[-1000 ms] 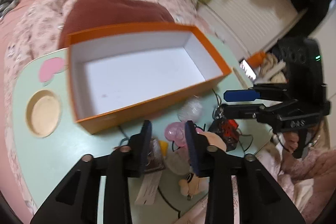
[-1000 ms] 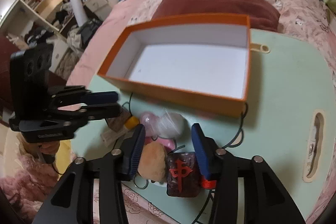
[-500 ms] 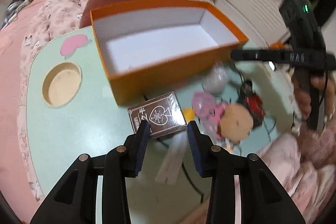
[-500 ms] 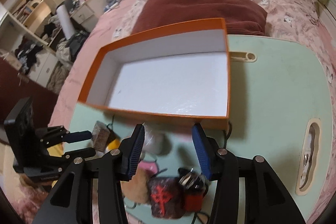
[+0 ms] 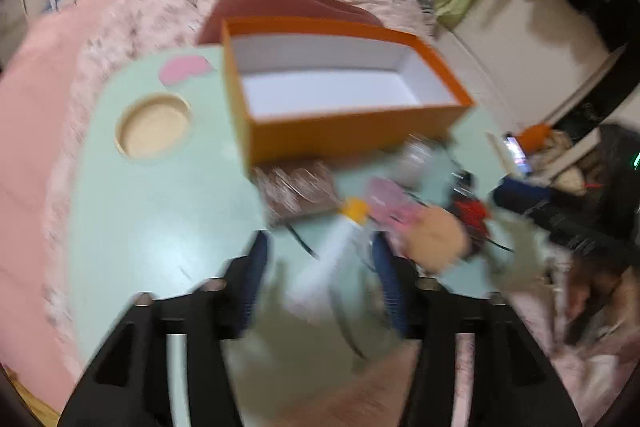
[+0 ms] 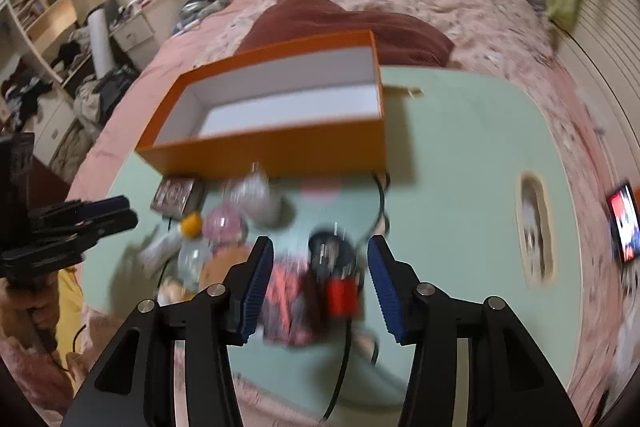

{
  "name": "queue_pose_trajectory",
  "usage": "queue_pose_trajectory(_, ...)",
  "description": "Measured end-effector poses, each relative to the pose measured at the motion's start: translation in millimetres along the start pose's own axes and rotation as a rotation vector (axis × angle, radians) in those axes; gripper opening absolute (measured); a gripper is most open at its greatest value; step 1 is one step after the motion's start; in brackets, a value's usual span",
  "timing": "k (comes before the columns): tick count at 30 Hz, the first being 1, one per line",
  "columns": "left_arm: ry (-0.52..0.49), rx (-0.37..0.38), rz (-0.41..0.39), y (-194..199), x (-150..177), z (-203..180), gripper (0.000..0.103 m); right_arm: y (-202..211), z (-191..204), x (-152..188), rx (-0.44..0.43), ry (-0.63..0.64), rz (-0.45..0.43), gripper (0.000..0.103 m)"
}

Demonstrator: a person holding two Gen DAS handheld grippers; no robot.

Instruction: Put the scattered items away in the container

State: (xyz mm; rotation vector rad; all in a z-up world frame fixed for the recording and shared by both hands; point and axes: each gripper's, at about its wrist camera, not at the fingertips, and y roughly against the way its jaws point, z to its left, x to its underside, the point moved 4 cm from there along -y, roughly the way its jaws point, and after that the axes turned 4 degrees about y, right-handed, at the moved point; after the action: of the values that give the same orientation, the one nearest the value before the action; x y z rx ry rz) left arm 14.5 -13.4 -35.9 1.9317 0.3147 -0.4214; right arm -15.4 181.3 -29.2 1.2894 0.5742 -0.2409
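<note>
On the mint-green tray table (image 6: 460, 147), toward its far edge: orange box (image 6: 280, 147), open-topped, white inside, nothing visible in it. Along the box's near wall, toward the near-left corner of the table, a huddle of small things: brown card pack (image 6: 176, 195), clear crinkly bag (image 6: 256, 197), pink trinket (image 6: 222, 223), yellow-capped tube (image 6: 176, 239), tan round puff (image 5: 434, 239), red-and-dark charm with keys (image 6: 336, 275), black cord (image 6: 380, 203) looping to the box.

Over the tube's white end: left gripper (image 5: 320, 263), jaws opening, nothing pinched between them, much blurred by motion.

Over the charm and keys: right gripper (image 6: 320, 271), jaws parting slightly, pads apart from the charm lying below and between them.
</note>
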Motion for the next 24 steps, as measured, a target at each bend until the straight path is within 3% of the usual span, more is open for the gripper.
queue_pose_trajectory(5,-0.013,0.010,-0.005,8.0,42.3,-26.2,0.067,2.9,30.1,54.8,0.049,0.076,0.025,0.048)
queue_pose_trajectory(13,-0.051,-0.203,-0.093,-13.0,73.1,-39.2,0.067,-15.9,37.4,76.3,0.160,0.100,0.026,0.050)
queue_pose_trajectory(16,-0.078,-0.271,-0.106,-27.3,74.6,-39.9,0.071,-17.8,40.4,78.9,0.188,0.125,0.011,0.062)
queue_pose_trajectory(18,-0.086,-0.315,-0.151,-30.0,78.4,-40.2,0.083,-20.9,37.4,81.4,0.164,0.117,0.024,0.083)
queue_pose_trajectory(20,-0.059,-0.315,-0.172,-30.3,78.3,-35.9,0.090,-23.5,34.5,84.0,0.163,0.117,0.034,0.092)
queue_pose_trajectory(22,-0.043,-0.330,-0.162,-31.4,76.5,-30.0,0.102,-23.8,35.0,85.7,0.159,0.120,0.033,0.093)
queue_pose_trajectory(24,-0.038,-0.333,-0.158,-31.1,76.0,-25.9,0.103,-24.6,34.6,87.4,0.156,0.123,0.040,0.096)
